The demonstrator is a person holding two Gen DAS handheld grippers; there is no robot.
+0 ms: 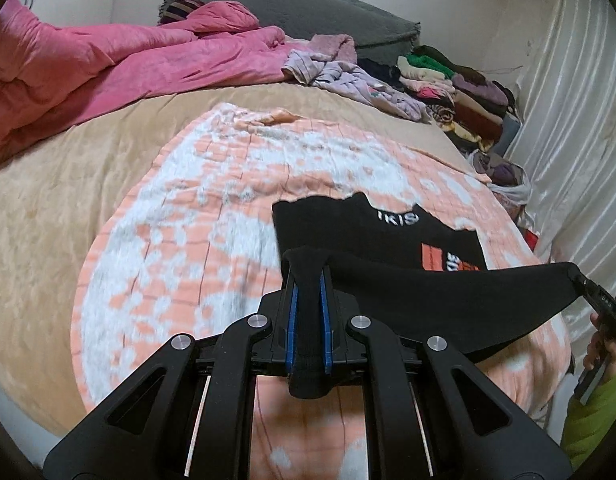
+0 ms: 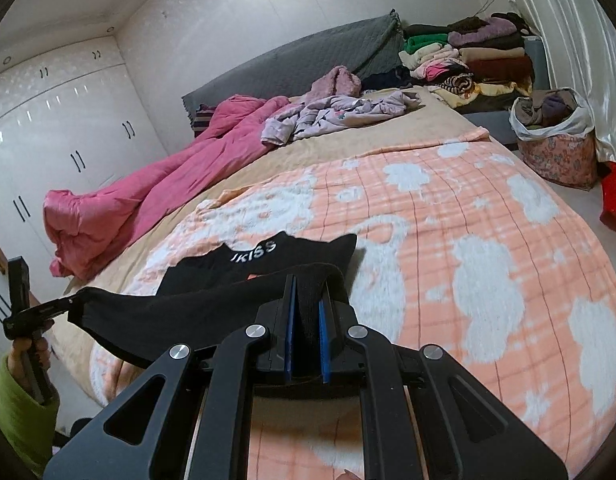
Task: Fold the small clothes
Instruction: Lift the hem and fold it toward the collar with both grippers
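A small black garment (image 1: 371, 228) with white lettering and an orange print lies partly on the peach-and-white blanket (image 1: 196, 208). Its near edge is lifted and stretched between both grippers. My left gripper (image 1: 308, 276) is shut on one corner of the black cloth, which bunches between the blue pads. My right gripper (image 2: 306, 292) is shut on the other corner. The garment (image 2: 268, 256) folds over itself toward its far part. Each gripper shows at the edge of the other's view, the right one in the left wrist view (image 1: 587, 286) and the left one in the right wrist view (image 2: 60, 304).
A pink duvet (image 1: 88, 64) lies along the far left of the bed. Lilac clothes (image 1: 347, 76) lie crumpled near the grey headboard (image 1: 308, 8). Stacked folded clothes (image 2: 475, 60) and a full laundry bag (image 2: 555, 136) stand at the right by the curtain. White wardrobes (image 2: 60, 120) line the left wall.
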